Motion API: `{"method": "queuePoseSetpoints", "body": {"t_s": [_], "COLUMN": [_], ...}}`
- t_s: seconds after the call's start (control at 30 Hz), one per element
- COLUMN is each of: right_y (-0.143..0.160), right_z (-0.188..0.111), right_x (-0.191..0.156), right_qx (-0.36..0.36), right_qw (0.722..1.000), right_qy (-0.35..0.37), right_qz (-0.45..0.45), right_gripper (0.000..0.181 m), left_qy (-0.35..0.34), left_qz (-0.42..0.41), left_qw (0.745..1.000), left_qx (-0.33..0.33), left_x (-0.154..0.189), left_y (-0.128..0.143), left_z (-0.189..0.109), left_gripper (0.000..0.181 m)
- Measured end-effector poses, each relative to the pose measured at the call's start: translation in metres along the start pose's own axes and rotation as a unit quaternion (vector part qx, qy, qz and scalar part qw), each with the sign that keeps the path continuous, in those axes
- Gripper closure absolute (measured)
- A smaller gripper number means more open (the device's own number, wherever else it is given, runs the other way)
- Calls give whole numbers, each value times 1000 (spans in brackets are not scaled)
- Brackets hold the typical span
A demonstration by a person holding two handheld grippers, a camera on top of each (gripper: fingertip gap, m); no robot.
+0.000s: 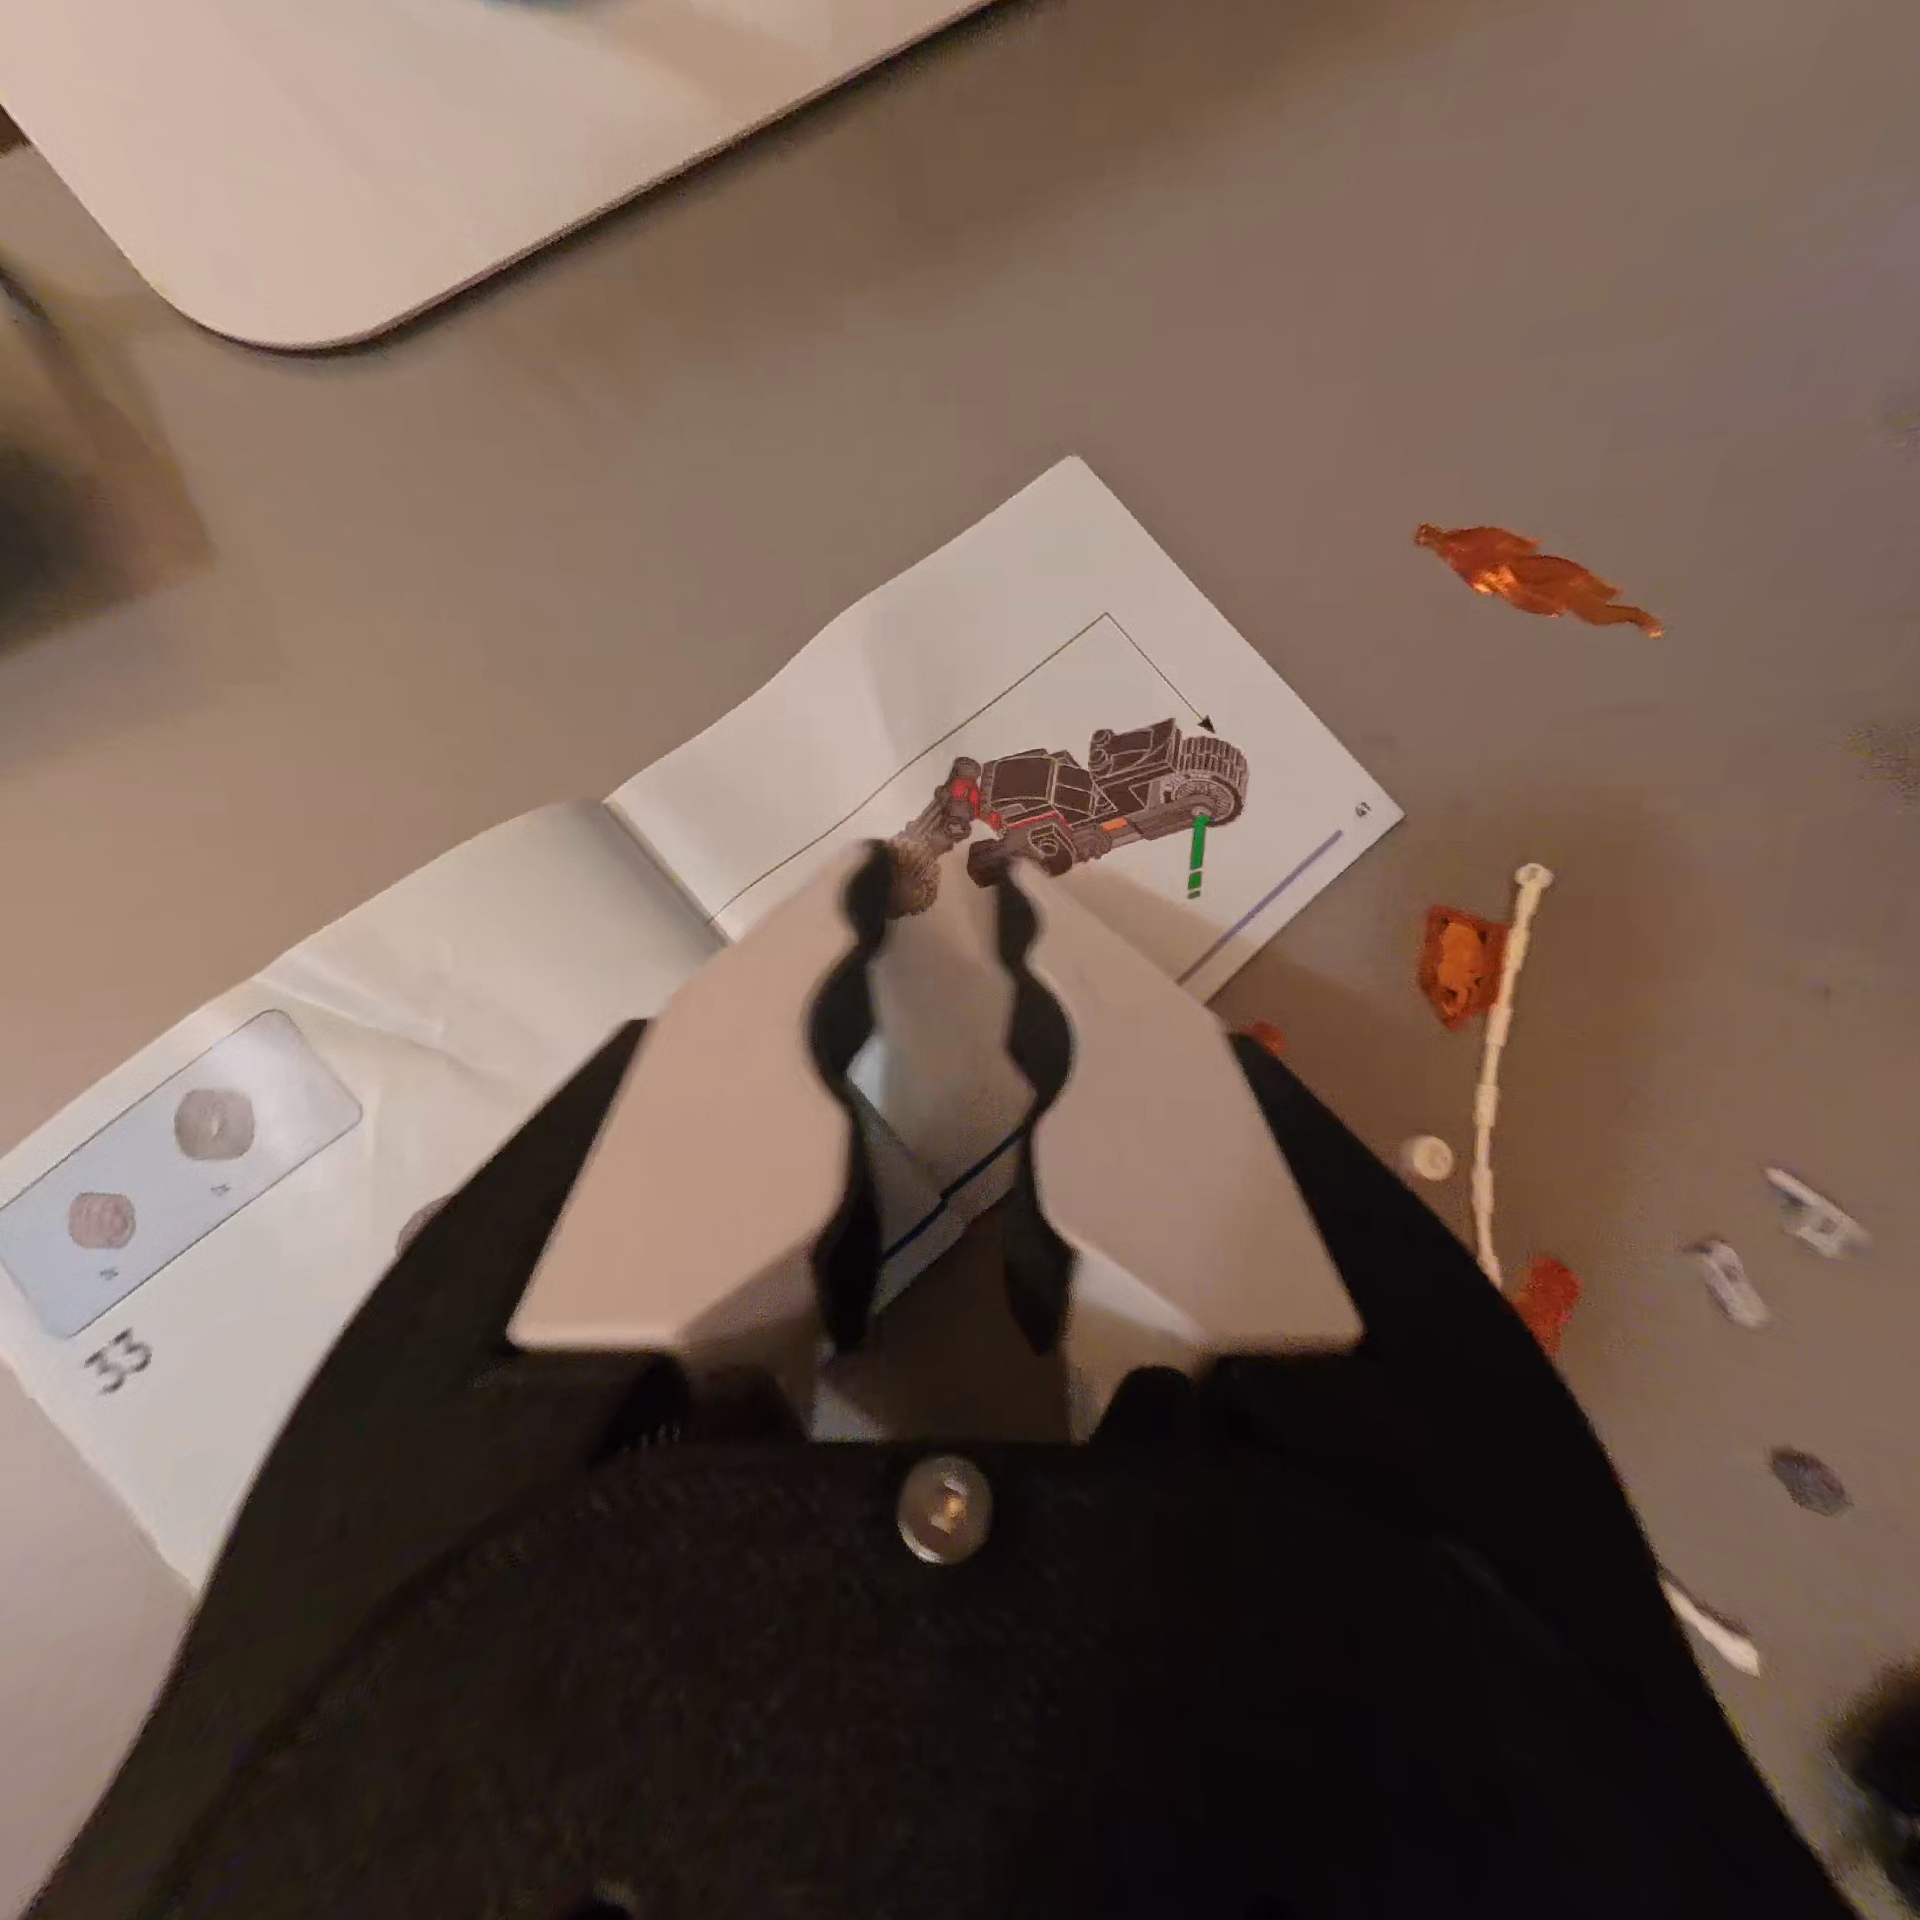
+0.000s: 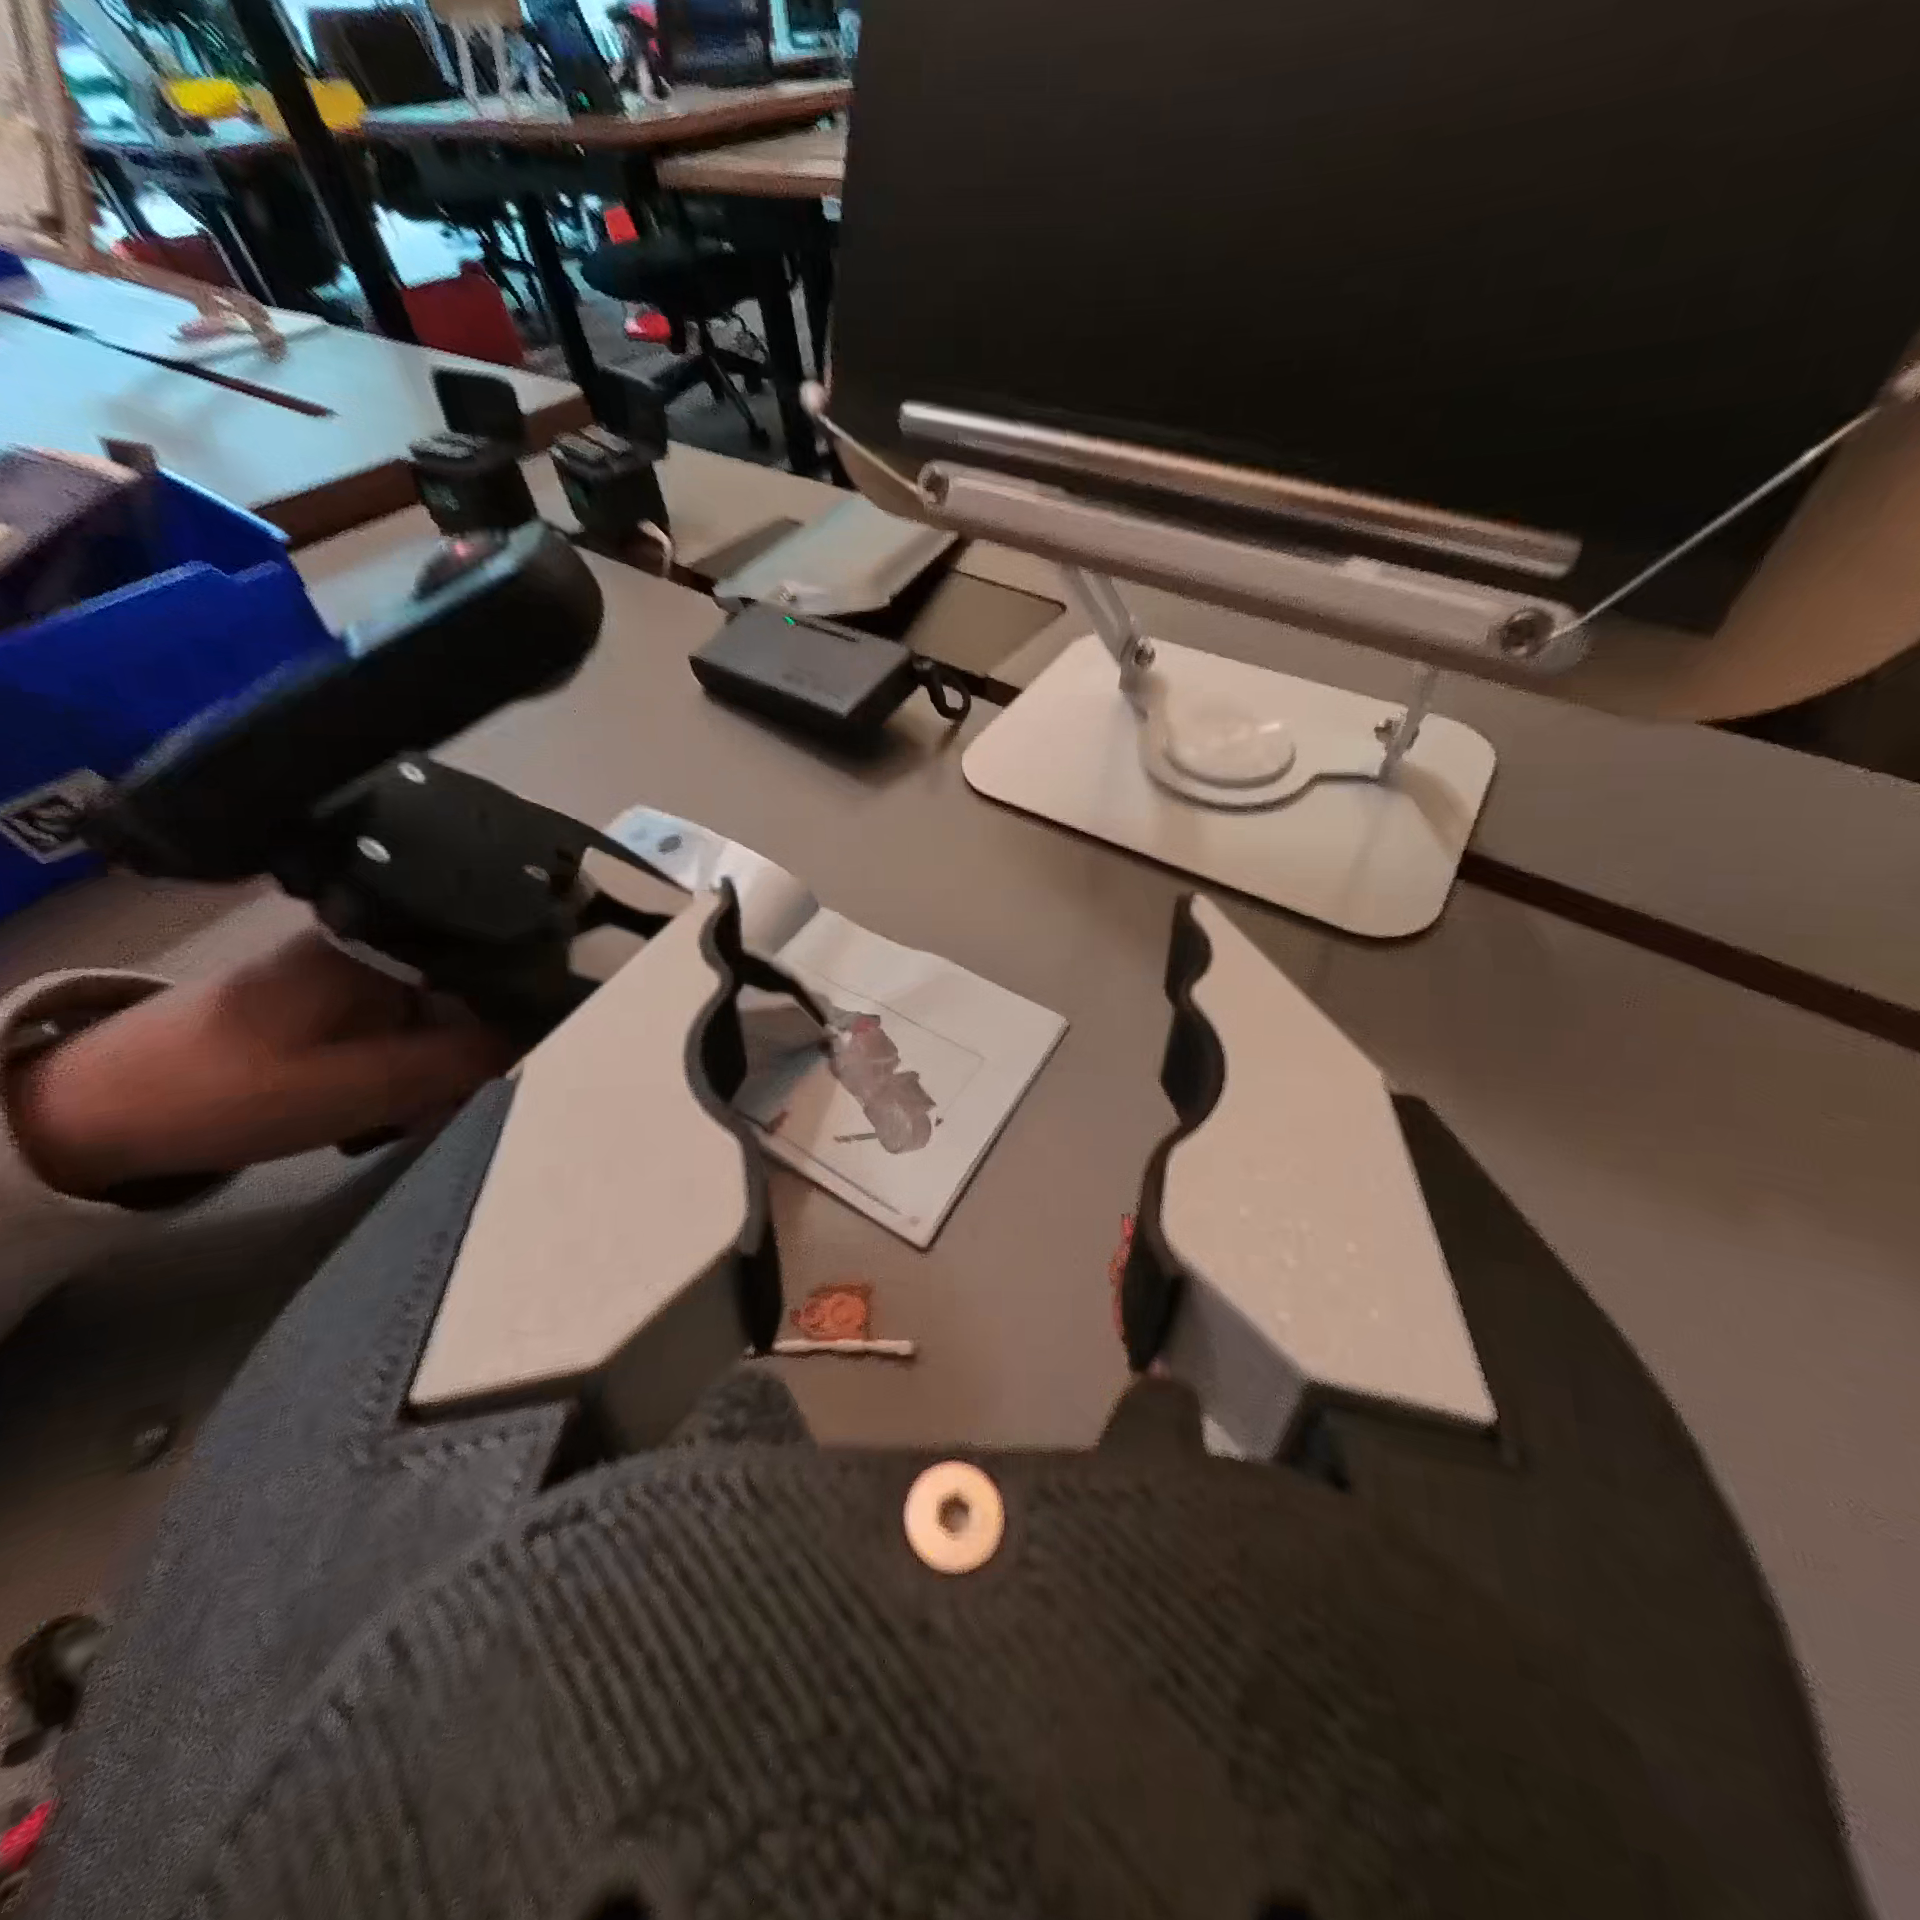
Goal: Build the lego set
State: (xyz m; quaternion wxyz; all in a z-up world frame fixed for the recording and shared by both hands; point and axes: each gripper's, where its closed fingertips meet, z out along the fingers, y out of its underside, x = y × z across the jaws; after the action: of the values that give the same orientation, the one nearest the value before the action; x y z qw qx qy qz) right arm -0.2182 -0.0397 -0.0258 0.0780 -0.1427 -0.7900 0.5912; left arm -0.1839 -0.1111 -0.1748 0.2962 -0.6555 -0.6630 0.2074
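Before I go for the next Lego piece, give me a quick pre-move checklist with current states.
1. Left gripper free of any part: ok; jaws slightly apart, only the booklet shows in the gap.
2. Right gripper ready to grasp: ok; jaws wide open, empty.
3. Instruction booklet open and flat on the table: ok, though the left gripper covers part of it.
4. Loose parts in reach: ok; orange flame piece, white bar and small round white stud lie right of the booklet.
5. Part that the step calls for located: cannot tell; the views are blurred.
6. Partly built model in view: not ok; neither view shows it.
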Motion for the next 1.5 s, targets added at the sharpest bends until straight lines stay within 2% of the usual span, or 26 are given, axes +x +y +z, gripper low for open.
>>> {"method": "queuePoseSetpoints", "body": {"t_s": [0.03,0.13,0.2,0.3,0.43,0.5,0.6,0.7,0.77,0.83,0.9,1.0,1.23,1.5], "right_y": [7,22,25,25,35,47,77,108,117,128,147,167,188,188], "right_z": [5,8,1,-20,-59,-81,-114,-140,-148,-148,-144,-139,-130,-129], "right_x": [0,-3,-2,-3,-13,-25,-61,-90,-106,-118,-124,-126,-127,-128], "right_qx": [-6,-27,-36,-32,-29,-35,-63,-81,-76,-95,-144,-196,-232,-246], "right_qw": [1000,1000,999,999,1000,999,992,977,966,952,933,914,893,877], "right_qy": [6,6,9,10,-1,-16,-82,-139,-165,-188,-210,-235,-268,-305], "right_qz": [-3,-9,-16,-20,-11,-27,-76,-142,-184,-224,-254,-267,-279,-278], "right_gripper": [101,101,102,105,107,109,115,130,130,134,134,133,142,155], "left_qy": [36,92,91,73,108,143,179,181,185,190,192,191,197,202], "left_qz": [-11,-58,-51,-27,-24,-10,25,52,63,69,74,80,78,80], "left_qw": [999,994,995,996,990,982,971,970,969,968,966,964,962,962], "left_qx": [-7,3,8,34,90,122,153,151,150,151,158,166,171,164], "left_x": [4,5,5,5,13,24,43,54,60,63,66,67,67,69], "left_y": [3,1,0,-3,-14,-22,-27,-19,-15,-13,-14,-14,-9,-6], "left_z": [0,-1,-1,-3,-23,-39,-58,-60,-59,-59,-63,-68,-71,-68], "left_gripper": [177,178,180,181,181,176,168,165,165,165,165,165,165,165]}}
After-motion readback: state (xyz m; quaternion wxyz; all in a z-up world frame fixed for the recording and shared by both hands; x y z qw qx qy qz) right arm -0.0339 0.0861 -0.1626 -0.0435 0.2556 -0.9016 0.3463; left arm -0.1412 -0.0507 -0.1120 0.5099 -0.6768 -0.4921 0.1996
